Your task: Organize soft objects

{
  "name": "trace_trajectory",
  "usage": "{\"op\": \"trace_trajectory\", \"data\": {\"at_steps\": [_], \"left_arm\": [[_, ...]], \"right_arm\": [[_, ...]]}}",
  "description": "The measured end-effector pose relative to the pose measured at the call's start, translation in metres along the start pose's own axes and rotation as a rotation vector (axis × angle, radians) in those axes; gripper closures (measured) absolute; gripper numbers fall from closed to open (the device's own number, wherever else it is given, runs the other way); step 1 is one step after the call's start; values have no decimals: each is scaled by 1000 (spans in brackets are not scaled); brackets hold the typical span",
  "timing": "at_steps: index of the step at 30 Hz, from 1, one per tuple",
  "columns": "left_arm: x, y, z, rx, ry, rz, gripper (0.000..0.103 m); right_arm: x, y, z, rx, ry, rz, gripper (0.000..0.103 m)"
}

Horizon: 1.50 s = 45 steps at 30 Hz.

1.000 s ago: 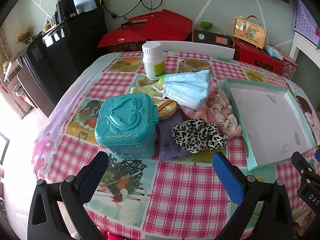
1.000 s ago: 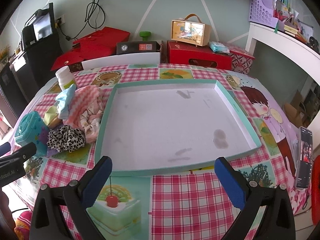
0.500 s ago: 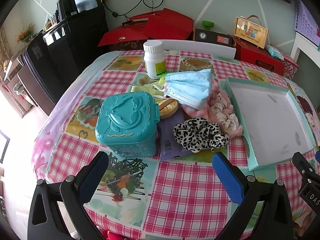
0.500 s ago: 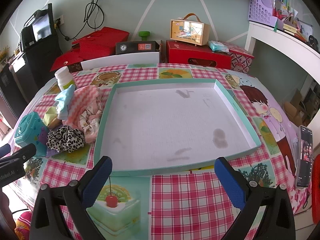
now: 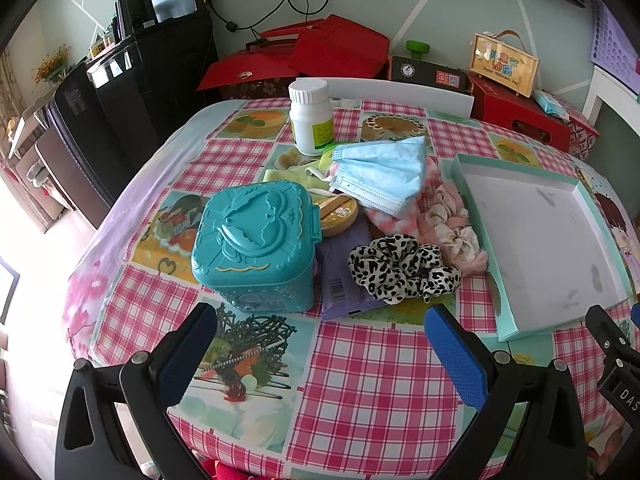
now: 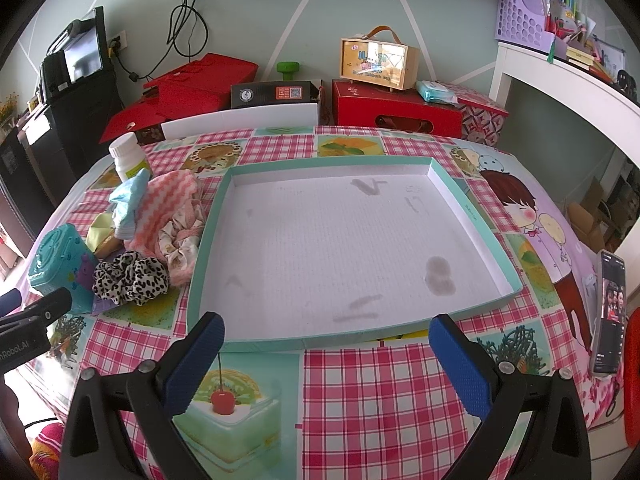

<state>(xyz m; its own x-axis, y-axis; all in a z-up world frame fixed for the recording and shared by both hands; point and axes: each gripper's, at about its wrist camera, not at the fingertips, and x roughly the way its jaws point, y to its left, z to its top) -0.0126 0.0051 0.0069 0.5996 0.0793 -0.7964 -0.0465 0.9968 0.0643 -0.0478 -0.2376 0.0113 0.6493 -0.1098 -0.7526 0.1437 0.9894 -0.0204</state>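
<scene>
A pile of soft things lies on the checked tablecloth: a leopard-print scrunchie point(image 5: 402, 268) point(image 6: 130, 277), a floral pink scrunchie point(image 5: 452, 228) point(image 6: 180, 236), a pink-and-white cloth point(image 6: 170, 204), a blue face mask point(image 5: 380, 174) point(image 6: 128, 200) and a yellow cloth point(image 5: 292, 176). Right of the pile sits a shallow teal tray point(image 5: 504, 320) point(image 6: 200, 260), with nothing in it. My left gripper point(image 5: 320, 352) hovers open near the front table edge, short of the scrunchie. My right gripper point(image 6: 326, 360) hovers open in front of the tray.
A teal plastic box point(image 5: 256, 244) stands left of the pile, with a purple packet point(image 5: 344, 276) and a gold tin point(image 5: 336, 216) beside it. A white bottle point(image 5: 312, 116) stands behind. A phone point(image 6: 608, 312) lies at the table's right edge. Red boxes point(image 6: 400, 110) sit beyond the table.
The left gripper has drifted slightly, so the pile sits a little lower in its view. The right view is almost the same. Both grippers stay open.
</scene>
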Motion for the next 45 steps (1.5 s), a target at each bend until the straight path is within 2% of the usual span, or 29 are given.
{"op": "trace_trajectory", "data": {"at_steps": [15,19,25,32,36,45], "left_arm": [[-2,3,1,-27,3,-11,0],[-11,14,4,-50,4,-70,0],[-35,52,36,-141,-62,-162,0],[-32,101,60,-219,-94,-201,0],[-24,125,66,-245,-131,-168,0],[13,160,82,-295,-18,-187,0]], "right_arm": [[0,1,-3,-7,-6,-8,0],[-9,0,-2,-1,-24,19,0],[-23,14,15,-40,-75,71,0],[-35,47,50,-79,-140,171,0],[-31,73,64,-111,-158,225,0],[6,110,73,-149,-98,308,0]]}}
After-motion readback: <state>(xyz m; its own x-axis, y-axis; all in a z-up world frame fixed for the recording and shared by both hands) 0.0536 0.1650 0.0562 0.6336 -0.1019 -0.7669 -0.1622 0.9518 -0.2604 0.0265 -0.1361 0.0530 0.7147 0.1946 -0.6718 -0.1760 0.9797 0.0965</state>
